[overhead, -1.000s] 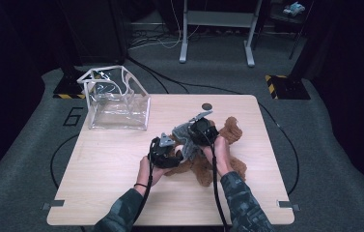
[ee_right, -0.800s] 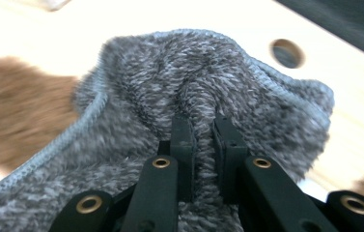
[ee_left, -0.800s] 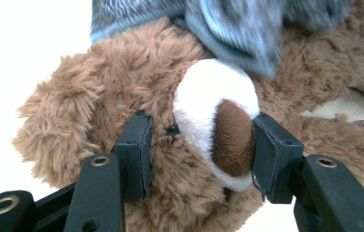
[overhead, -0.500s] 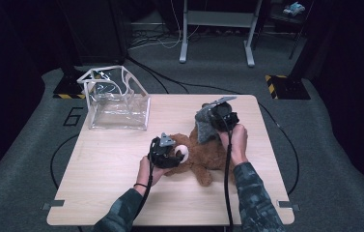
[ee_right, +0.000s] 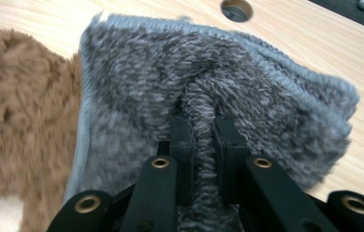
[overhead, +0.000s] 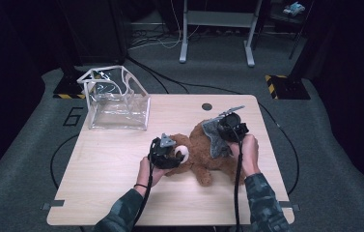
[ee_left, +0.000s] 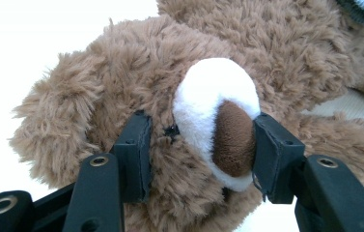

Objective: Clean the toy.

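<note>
Here the left tongs (ee_left: 196, 140) stand half spread, their jaws pressed on either side of the brown teddy bear's (overhead: 203, 150) white muzzle. The right tongs (ee_right: 203, 133) are nearly closed, pinching a fold of grey knitted cloth (ee_right: 208, 87) above the bear, which lies right of the counter's (overhead: 121, 159) middle.

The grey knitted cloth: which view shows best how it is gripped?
The right gripper view: the grey knitted cloth bunches into a fold between the jaws. The high view shows it small, hanging over the teddy bear; the left gripper view catches one corner.
</note>
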Tool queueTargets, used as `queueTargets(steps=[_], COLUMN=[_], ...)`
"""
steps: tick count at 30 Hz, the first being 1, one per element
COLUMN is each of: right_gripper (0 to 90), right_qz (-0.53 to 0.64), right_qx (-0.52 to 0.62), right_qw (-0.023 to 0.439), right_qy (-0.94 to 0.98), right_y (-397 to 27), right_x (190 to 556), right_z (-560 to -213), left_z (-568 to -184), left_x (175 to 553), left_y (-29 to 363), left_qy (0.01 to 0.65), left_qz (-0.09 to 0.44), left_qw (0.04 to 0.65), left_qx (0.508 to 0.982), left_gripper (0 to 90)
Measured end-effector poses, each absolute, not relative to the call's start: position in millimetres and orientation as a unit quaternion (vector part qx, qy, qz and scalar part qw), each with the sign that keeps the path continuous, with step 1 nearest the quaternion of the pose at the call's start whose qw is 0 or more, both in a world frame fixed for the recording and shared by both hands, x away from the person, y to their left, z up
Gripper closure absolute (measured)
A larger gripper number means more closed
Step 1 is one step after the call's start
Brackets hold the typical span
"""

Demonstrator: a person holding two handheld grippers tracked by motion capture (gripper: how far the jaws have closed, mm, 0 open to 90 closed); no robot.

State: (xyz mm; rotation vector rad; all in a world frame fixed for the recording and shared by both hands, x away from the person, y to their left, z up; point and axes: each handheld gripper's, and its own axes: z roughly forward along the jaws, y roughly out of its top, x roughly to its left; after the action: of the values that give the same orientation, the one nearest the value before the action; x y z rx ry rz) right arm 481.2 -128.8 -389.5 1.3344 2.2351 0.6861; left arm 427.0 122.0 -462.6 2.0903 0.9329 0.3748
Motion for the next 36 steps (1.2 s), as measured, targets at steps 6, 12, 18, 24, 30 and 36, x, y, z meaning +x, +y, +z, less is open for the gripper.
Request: queueTargets(steps=[6,12,18,24,30,36], right_gripper=[80.9,81.0,81.1,81.2,81.2,81.1], right_qz=[0.249,0.243,0.243,0.249,0.317,0.378], right_qx=[0.470,0.465,0.464,0.454,0.446,0.439], right_qw=[0.223,0.207,0.170,0.134,0.083,0.091], right_qy=[0.817,0.826,0.834,0.845,0.833,0.810], right_y=[-100,-79,-58,-37,-29,-57], right_x=[499,516,528,534,533,523], right_z=[-396,-399,-404,-413,-410,-380], left_z=[-464,-465,-463,-463,-463,-464], left_x=[427,427,428,428,428,428], left_y=[124,125,125,125,126,126], left_qy=[0.368,0.366,0.362,0.362,0.363,0.364], left_qz=[0.146,0.144,0.143,0.138,0.136,0.140], left_qw=[0.403,0.405,0.399,0.400,0.402,0.403], left_qx=[0.825,0.825,0.830,0.831,0.830,0.828], left_gripper=[47.0,47.0,47.0,47.0,46.9,46.9])
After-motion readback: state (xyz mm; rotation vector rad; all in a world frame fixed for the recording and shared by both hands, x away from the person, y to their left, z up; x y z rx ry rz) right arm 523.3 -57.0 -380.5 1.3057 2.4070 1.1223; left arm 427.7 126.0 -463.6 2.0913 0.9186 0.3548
